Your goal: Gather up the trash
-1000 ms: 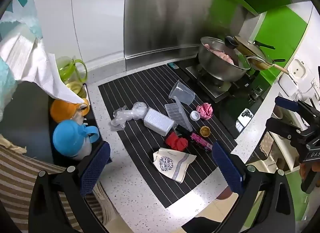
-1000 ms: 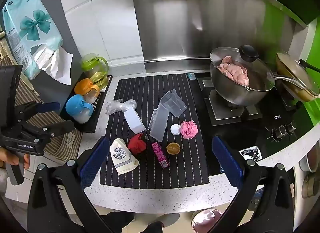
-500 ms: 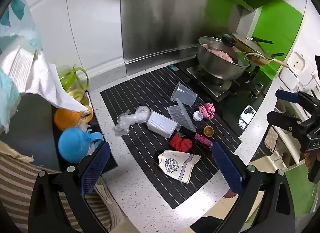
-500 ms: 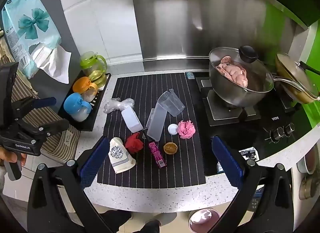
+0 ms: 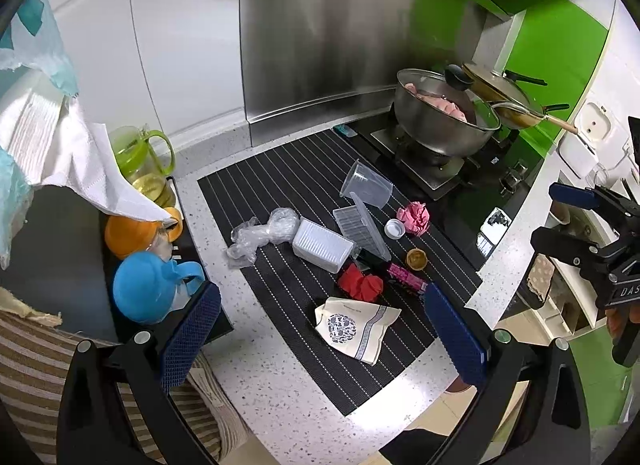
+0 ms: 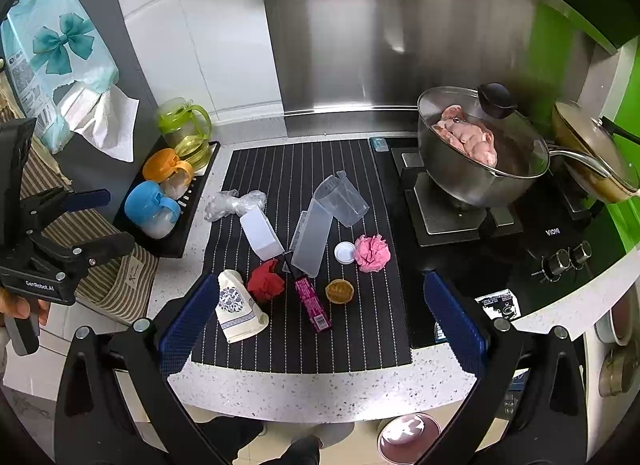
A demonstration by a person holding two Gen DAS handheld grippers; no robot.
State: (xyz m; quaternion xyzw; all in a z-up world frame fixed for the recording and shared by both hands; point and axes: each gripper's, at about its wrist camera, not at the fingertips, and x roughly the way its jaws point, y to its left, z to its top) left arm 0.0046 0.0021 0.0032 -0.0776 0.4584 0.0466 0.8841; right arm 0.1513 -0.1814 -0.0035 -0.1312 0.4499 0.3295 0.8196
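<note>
The speckled desk (image 6: 304, 393) is covered in its middle by a black striped mat (image 6: 320, 329), and all the trash is seen lying on it, so the task is judged barely begun: nothing is gathered yet. From large to small, a clear plastic jug (image 6: 340, 197), a flat clear tray (image 6: 312, 237), a white box (image 6: 260, 234), a crumpled clear bag (image 6: 234, 203), a printed paper pouch (image 6: 238, 311), a red paper wad (image 6: 266, 281), a pink paper wad (image 6: 372, 253), a magenta wrapper (image 6: 312, 305), a brown cap (image 6: 339, 291) and a white cap (image 6: 345, 252) are left to be picked. Both the left tongs (image 5: 320, 325) and the right tongs (image 6: 320, 321) are held spread wide above the mat, grasping nothing. A pinkish bin (image 6: 408, 437) on the floor below the desk edge is shown only in the right wrist view.
</note>
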